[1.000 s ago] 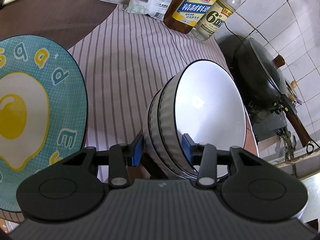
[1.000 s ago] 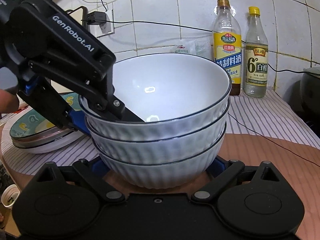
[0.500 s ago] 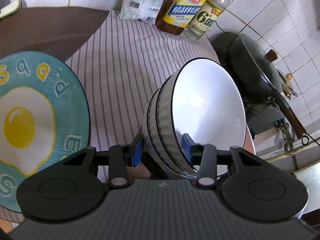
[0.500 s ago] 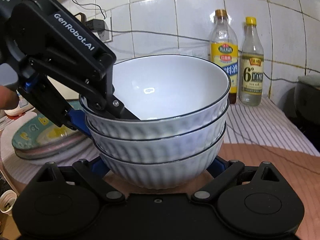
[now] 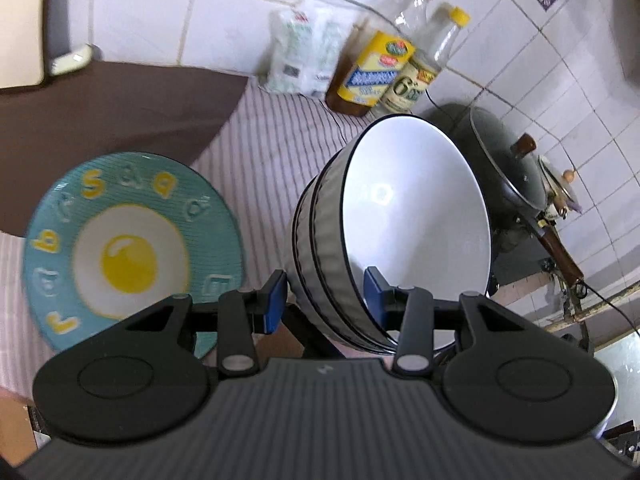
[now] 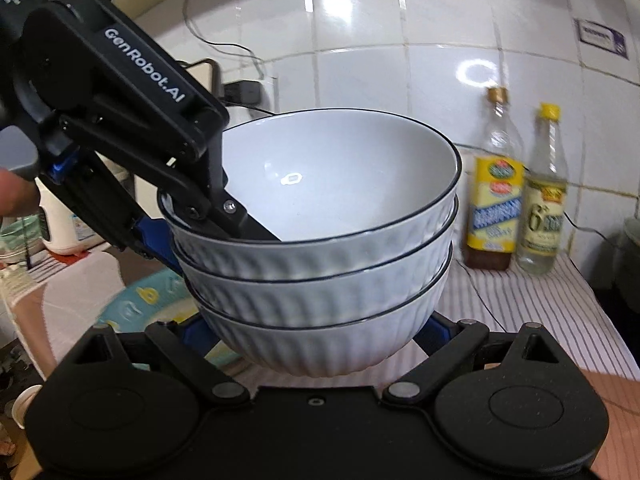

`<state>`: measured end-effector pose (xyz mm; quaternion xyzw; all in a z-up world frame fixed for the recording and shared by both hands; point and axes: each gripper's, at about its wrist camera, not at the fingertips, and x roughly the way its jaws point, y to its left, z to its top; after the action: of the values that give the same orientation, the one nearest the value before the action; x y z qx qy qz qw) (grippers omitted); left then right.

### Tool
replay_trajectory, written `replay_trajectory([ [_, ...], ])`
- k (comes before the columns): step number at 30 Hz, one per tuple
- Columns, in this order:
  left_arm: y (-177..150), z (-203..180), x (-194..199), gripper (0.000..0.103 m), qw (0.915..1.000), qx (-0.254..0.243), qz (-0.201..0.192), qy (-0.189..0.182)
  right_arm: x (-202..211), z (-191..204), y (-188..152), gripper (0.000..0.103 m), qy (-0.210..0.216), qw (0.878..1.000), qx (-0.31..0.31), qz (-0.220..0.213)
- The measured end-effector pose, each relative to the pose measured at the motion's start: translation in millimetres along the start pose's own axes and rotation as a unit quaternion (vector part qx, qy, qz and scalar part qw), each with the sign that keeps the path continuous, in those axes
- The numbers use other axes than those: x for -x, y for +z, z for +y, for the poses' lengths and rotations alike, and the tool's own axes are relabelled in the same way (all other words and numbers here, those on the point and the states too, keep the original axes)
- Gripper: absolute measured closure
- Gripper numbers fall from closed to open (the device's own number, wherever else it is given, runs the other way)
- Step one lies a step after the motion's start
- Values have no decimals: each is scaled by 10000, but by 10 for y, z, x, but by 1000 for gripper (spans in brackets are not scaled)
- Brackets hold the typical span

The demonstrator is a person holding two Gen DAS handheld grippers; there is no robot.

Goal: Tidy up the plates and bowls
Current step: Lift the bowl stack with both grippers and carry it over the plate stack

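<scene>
The striped cloth [image 5: 276, 168] lies bare between the egg plate [image 5: 132, 240] and the bottles [image 6: 516, 200] by the tiled wall [image 6: 360, 40], with a lidded wok [image 5: 508, 164] past its right edge. The bowls [image 6: 320, 248], three nested, hang clear above the cloth and tilt in the left view. The left gripper [image 5: 324, 300] is clamped on their near rim, one finger inside and one outside, while the right gripper [image 6: 316, 332] clasps the lowest bowl's base, jaws wide.
</scene>
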<state>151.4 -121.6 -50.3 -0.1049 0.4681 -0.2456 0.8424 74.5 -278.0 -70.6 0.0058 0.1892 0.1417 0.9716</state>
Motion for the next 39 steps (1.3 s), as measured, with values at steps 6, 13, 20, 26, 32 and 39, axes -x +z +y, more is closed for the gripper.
replay_trajectory([
  [6, -18, 251, 353, 63, 9996, 149, -166, 198, -74, 338, 168, 4, 309, 9994, 124, 46],
  [13, -27, 636, 540, 63, 9987, 296, -200, 375, -347, 668, 233, 4, 556, 9981, 158, 221],
  [20, 21, 963, 580, 63, 9975, 473, -234, 471, -594, 901, 196, 4, 717, 9967, 241, 283],
  [26, 28, 1158, 438, 63, 9966, 586, -170, 561, -812, 969, 130, 4, 779, 9955, 247, 488],
  [32, 22, 1256, 231, 63, 9962, 548, -112, 666, -1002, 955, 9, 5, 741, 9945, 187, 715],
  [39, 32, 1344, 106, 63, 9968, 479, -115, 637, -1122, 984, -27, 5, 634, 9940, 211, 870],
])
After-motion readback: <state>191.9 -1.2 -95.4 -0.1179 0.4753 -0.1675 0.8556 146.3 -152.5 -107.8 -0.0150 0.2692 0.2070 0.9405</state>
